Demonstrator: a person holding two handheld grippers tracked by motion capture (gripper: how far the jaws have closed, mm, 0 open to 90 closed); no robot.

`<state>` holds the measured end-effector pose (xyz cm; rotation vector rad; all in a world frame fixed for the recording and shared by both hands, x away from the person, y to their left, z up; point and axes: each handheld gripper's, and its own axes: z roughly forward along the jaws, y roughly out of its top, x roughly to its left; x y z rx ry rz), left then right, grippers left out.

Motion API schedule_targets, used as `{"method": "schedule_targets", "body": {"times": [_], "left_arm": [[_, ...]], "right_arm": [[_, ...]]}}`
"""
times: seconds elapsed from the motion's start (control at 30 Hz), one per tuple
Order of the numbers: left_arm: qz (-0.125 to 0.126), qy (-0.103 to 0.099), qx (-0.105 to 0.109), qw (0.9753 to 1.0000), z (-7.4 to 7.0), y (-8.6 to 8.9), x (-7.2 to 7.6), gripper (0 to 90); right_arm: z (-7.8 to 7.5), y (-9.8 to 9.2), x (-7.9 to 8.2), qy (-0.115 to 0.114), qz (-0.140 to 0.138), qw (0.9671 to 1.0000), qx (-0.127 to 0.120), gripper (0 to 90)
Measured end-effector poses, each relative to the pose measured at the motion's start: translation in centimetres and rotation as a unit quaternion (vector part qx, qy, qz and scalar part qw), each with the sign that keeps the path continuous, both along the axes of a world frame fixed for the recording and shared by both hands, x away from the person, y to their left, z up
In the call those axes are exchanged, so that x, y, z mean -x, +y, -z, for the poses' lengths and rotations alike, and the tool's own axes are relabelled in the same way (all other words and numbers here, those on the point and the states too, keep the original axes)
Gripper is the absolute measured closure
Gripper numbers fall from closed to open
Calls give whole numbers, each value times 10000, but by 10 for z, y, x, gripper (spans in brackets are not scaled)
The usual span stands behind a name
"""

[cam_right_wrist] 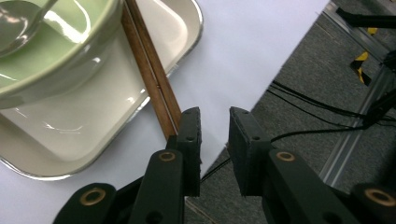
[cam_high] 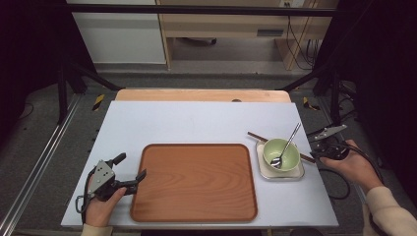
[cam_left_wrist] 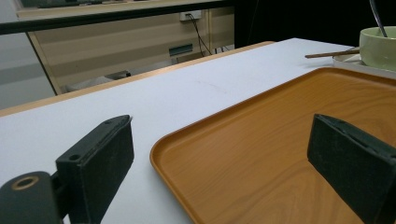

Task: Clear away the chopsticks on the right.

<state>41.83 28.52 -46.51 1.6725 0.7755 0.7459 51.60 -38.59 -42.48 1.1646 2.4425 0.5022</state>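
A person sits at a white table (cam_high: 196, 123) and holds a gripper in each hand. The left gripper (cam_high: 129, 172) is near the left front corner of the big brown tray (cam_high: 196, 182). Its jaws are wide open and hold nothing. One jaw hangs over the white table just left of the tray, and the other jaw hangs over the tray's left edge. In the left gripper view the tray (cam_left_wrist: 280, 140) lies flat with its rounded corner between the two black jaws. The right gripper (cam_high: 328, 142) is at the right edge of the table, just beside the small square plate (cam_high: 295, 173). A green bowl (cam_high: 281, 152) sits on that plate, and a shiny spoon (cam_high: 285, 146) leans in the bowl. Two brown chopsticks (cam_high: 255, 136) lie across the plate behind the bowl, and one end points at the right gripper. In the right gripper view the chopsticks (cam_right_wrist: 149, 70) run down to the left jaw and their end lies right beside it, not between the jaws. The jaws there are close together with a small gap, and nothing is in the gap
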Motion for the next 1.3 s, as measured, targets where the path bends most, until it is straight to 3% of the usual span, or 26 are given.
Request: {"method": "schedule_targets", "body": {"times": [0.33, 0.43, 0.47, 0.53, 0.7, 1.3], "left_arm": [[-2, -7, 13, 10000, 0, 1, 0, 69], [5, -3, 3, 10000, 0, 1, 0, 68], [5, -3, 3, 10000, 0, 1, 0, 69], [8, -4, -2, 10000, 0, 0, 0, 69], [5, -6, 1, 10000, 0, 1, 0, 69], [22, 7, -25, 10000, 0, 0, 0, 69]], "right_arm": [[6, 11, -3, 22, -186, 9998, 0, 761], [6, 13, -3, 59, -81, 9999, -15, 763], [6, 11, -4, 34, -168, 9999, 14, 765], [7, 13, -4, -13, -84, 9999, -66, 768], [6, 13, -3, 50, -183, 9998, 1, 771], [8, 15, -8, 32, -139, 9999, -52, 767]]}}
